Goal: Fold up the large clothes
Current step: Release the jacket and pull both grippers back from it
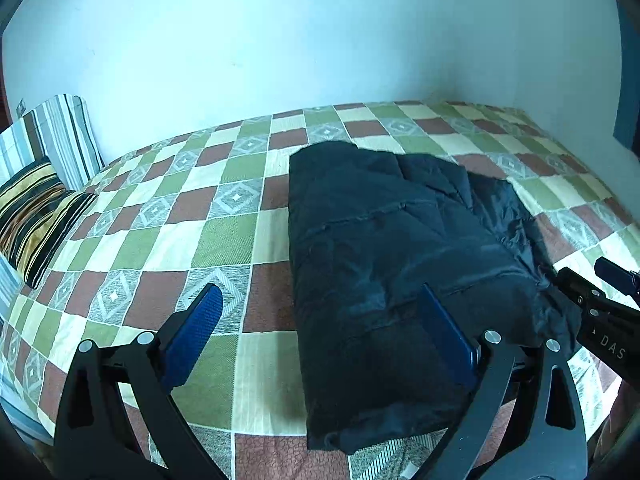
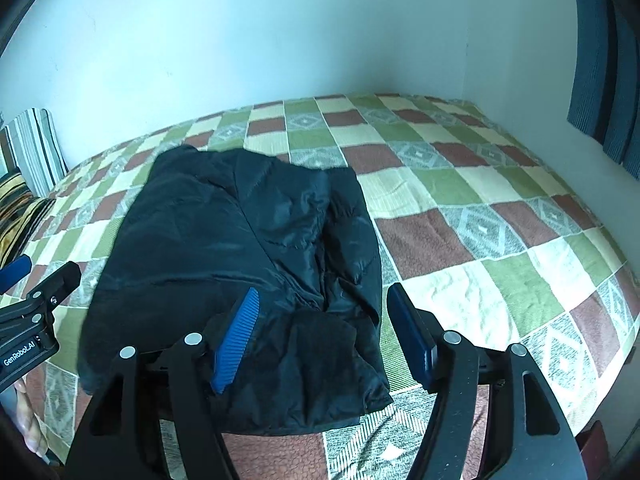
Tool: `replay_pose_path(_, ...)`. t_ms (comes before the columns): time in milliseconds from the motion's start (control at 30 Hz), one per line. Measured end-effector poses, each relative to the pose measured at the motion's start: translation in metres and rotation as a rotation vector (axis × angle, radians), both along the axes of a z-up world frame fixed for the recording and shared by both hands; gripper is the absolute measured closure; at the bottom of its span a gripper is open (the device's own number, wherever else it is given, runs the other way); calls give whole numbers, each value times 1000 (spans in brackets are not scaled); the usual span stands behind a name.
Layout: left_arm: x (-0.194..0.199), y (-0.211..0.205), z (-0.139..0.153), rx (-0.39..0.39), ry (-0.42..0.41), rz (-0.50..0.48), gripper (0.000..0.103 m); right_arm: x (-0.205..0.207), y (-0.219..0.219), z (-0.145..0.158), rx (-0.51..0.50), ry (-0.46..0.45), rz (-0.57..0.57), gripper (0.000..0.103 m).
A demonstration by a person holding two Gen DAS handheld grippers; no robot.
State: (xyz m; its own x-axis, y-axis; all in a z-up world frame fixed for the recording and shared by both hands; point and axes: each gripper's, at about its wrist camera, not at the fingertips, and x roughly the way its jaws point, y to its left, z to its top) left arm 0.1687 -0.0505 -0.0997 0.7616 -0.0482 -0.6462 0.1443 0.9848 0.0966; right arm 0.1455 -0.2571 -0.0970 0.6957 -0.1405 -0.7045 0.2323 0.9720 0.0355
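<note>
A dark padded jacket (image 1: 392, 264) lies folded into a compact block on the checked bedspread (image 1: 224, 248); it also shows in the right wrist view (image 2: 240, 256). My left gripper (image 1: 320, 304) is open and empty, hovering above the jacket's near left edge, its right finger over the fabric. My right gripper (image 2: 324, 300) is open and empty above the jacket's near right corner. The right gripper's tip shows in the left wrist view (image 1: 592, 288) beside the jacket's right edge. The left gripper shows at the left of the right wrist view (image 2: 36, 300).
The bed stands against a pale wall, with a corner at the far right. Striped pillows (image 1: 40, 184) lie at the bed's left end. A blue curtain (image 2: 604, 64) hangs at the right. Bare bedspread (image 2: 500, 216) stretches right of the jacket.
</note>
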Motion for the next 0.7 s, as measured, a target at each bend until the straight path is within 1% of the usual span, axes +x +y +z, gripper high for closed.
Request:
replay_pose_path(100, -5, 3, 10, -14, -9, 4, 5, -6, 3, 12, -5, -18, 4, 35)
replay_pose_path(167, -9, 4, 16, -22, -17, 2, 5, -11, 6, 20, -6, -35, 8, 32)
replay_pose_path(367, -22, 6, 32, -41, -56, 1, 5, -23, 12, 39, -21, -82, 21, 30)
replay_pose_path(500, -29, 8, 39, -62, -66, 6, 4, -28, 12, 44, -23, -99, 25, 28)
replay_pose_path(567, -31, 9, 41, -61, -72, 10, 2, -31, 14, 45, -22, -103, 27, 28)
replay_pose_path(700, -36, 9, 43, -58, -80, 10, 2, -35, 15, 46, -22, -108, 30, 28)
